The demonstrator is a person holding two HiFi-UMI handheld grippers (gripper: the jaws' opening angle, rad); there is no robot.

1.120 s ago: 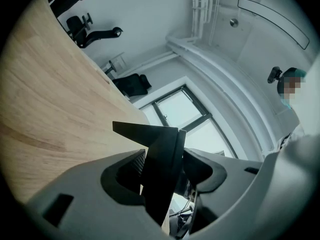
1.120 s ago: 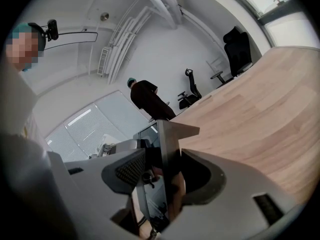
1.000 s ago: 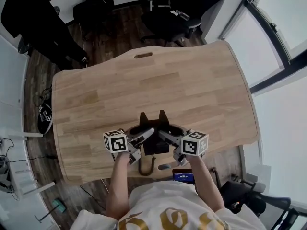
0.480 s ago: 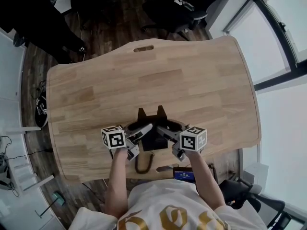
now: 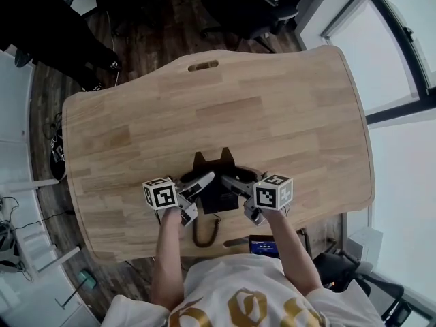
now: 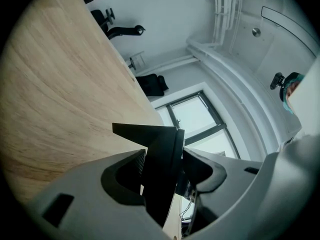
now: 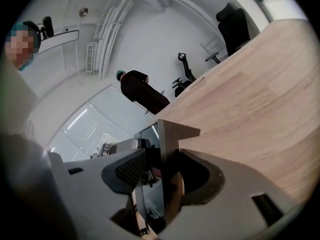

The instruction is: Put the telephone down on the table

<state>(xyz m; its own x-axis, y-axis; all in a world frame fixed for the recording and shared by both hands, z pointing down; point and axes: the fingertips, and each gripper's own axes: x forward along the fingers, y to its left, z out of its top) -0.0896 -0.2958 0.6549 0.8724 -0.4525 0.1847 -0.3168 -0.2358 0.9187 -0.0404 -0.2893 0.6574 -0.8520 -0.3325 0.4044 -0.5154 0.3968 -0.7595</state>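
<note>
The black telephone [image 5: 216,182] is held between my two grippers over the near middle of the wooden table [image 5: 272,114]. My left gripper [image 5: 199,185] is shut on its left side and my right gripper [image 5: 234,182] on its right side. In the left gripper view the telephone's black edge [image 6: 150,134] is pinched between the jaws of the left gripper [image 6: 162,159]. The right gripper view shows the right gripper [image 7: 162,159] clamped on a glossy dark panel of the telephone [image 7: 172,131]. The coiled cord [image 5: 204,234] hangs past the table's near edge. Whether the base touches the wood cannot be told.
The table has a slot handle [image 5: 204,65] at its far edge. Black office chairs [image 5: 245,12] and a person in dark clothes [image 5: 41,19] stand beyond it. A small device with a blue screen [image 5: 262,246] sits near my body. Large windows [image 5: 402,33] line the right side.
Both grippers have sunk a little toward the tabletop with the telephone still clamped between them. The jaws' grip looks the same.
</note>
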